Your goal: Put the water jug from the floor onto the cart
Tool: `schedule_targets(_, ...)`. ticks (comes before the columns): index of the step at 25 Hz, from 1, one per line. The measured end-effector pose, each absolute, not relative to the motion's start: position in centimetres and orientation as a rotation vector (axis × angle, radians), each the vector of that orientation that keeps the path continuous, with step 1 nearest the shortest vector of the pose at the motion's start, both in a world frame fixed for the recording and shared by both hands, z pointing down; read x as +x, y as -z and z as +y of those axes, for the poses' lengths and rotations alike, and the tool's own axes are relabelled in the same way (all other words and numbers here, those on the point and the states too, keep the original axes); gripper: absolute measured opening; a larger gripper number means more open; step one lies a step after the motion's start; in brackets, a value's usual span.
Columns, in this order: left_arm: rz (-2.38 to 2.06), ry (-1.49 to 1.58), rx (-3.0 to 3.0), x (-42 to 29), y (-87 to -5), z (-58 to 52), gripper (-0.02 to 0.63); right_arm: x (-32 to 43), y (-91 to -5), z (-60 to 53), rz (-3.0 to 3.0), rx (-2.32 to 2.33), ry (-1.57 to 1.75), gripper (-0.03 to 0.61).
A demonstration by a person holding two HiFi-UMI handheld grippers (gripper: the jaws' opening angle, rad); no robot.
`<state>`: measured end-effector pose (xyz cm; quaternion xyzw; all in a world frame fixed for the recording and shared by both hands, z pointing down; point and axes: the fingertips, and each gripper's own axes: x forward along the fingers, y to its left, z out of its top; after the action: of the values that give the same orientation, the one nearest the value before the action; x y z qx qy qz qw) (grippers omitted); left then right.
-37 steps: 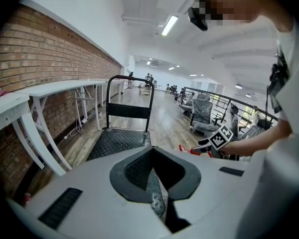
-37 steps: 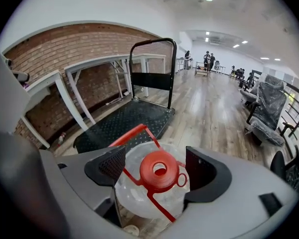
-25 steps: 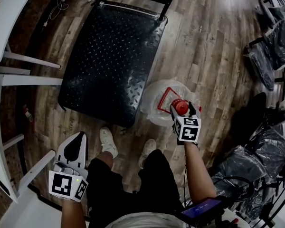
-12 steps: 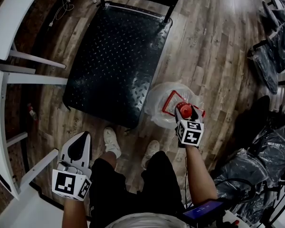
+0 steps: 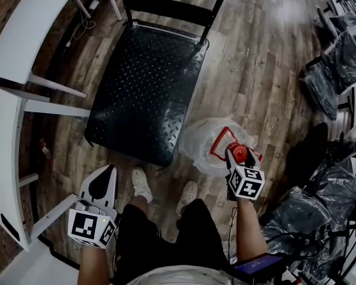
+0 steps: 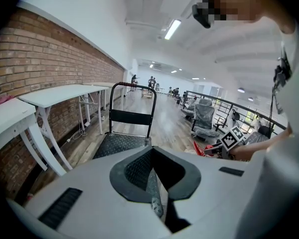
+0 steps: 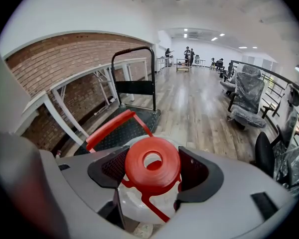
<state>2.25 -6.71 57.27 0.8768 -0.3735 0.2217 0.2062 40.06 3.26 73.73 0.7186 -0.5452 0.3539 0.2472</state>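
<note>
- Closing had just gone on in the right claw (image 5: 237, 154), its jaws drawing in with the neck of the water jug (image 5: 204, 142) between them; against a second before, claw and jug looked slightly raised together, though any gap under the jug was hard to judge
- That right claw was grasping the jug, its pads pressed on either side of the neck just under the red cap (image 7: 152, 164)
- Off to its side, well apart from the jug, the left claw (image 5: 102, 184) was clenched on nothing
- The jug hung directly beneath the right claw, and the black deck of the cart (image 5: 143, 88) lay ahead of that claw and to its left
- Judged by its bulk, the jug would be heavy if filled, stiff-walled but smooth, and apt to swing from the neck; the lip under the cap or the red carry handle (image 7: 109, 126) looked the soundest holds
- It was a rounded, cloudy-clear bottle with a ring-shaped red cap and a red handle tilted toward the cart
</note>
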Motion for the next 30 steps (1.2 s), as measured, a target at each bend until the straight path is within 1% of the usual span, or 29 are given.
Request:
schedule_targets(9, -1.081, -0.523, 2.462, 0.5, -51.1, -7.9, 0.000, 39.5, -63.3, 3.0, -1.481, 1.974, -0.892, 0.311)
schedule_targets(17, -1.221, -0.457, 2.414, -4.3, -48.1, -8.2, 0.000, 34.9, -59.8, -1.8, -1.604, 1.859, -0.795, 0.311)
schedule_targets(24, -1.436, -0.412, 2.270, -12.9, -48.2, -7.7, 0.000, 27.0, -60.7, -7.7, -1.776, 1.691, -0.764, 0.311)
schedule_targets(30, -1.537, -0.403, 2.161, -19.4, -49.2, -6.1, 0.000, 18.9, -61.8, -12.0, -1.897, 1.568, -0.715, 0.311)
